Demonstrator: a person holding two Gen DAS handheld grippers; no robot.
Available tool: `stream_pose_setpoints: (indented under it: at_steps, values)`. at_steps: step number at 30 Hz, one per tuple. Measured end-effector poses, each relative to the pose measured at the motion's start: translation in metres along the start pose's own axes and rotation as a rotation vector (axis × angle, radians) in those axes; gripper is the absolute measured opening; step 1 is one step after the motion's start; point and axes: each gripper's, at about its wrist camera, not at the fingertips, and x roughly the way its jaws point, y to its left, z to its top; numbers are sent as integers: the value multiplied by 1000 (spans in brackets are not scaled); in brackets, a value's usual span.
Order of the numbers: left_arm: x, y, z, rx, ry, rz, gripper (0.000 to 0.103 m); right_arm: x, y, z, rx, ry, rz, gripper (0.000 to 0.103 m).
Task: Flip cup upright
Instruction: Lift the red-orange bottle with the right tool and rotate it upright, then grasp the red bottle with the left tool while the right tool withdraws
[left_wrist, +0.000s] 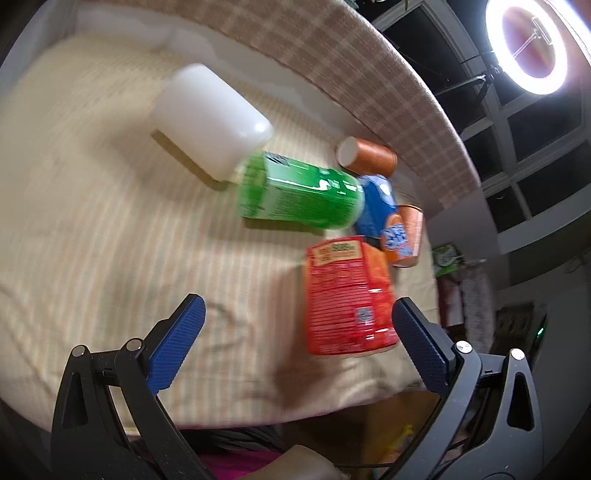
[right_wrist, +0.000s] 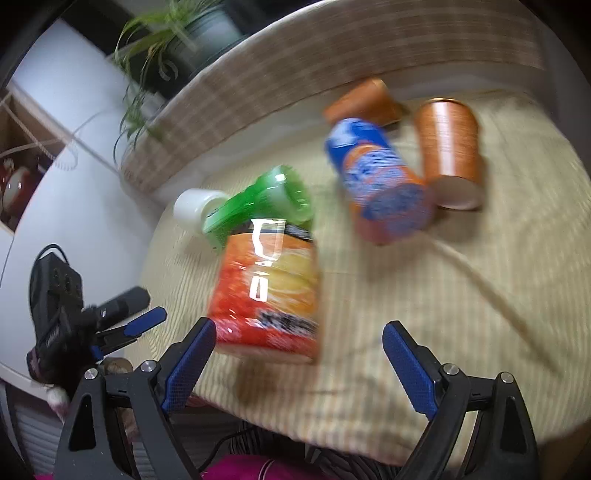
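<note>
Two copper cups sit at the far side of the table. One (right_wrist: 452, 151) stands with its mouth down, also in the left wrist view (left_wrist: 410, 236). The other (right_wrist: 364, 101) lies on its side, also in the left wrist view (left_wrist: 367, 157). My left gripper (left_wrist: 299, 332) is open and empty, near the red-orange canister (left_wrist: 349, 295). My right gripper (right_wrist: 299, 347) is open and empty, above the table's near edge. The left gripper (right_wrist: 122, 328) also shows at the left of the right wrist view. Both views are blurred.
A red-orange snack canister (right_wrist: 267, 291), a green can (left_wrist: 299, 192), a blue and orange Fanta can (right_wrist: 380, 181) and a white jar (left_wrist: 212, 118) stand on the striped tablecloth (right_wrist: 424, 280). A potted plant (right_wrist: 177, 33) and a ring light (left_wrist: 526, 46) are beyond the table.
</note>
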Motion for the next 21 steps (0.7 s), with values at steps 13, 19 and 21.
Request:
stream_pose_setpoints:
  at_steps: [13,19,21]
  values:
    - [62,-18,10,-94,158,-106,95,-41,-52,-17,132,-77,-39,93]
    - [76,-23,13,-100,180,-105,95,-41,-63,-23,150,-73,-49,93]
    - [82,-25,15,-100,184,-100,95,-40,-64,-24,150,-69,-49,93]
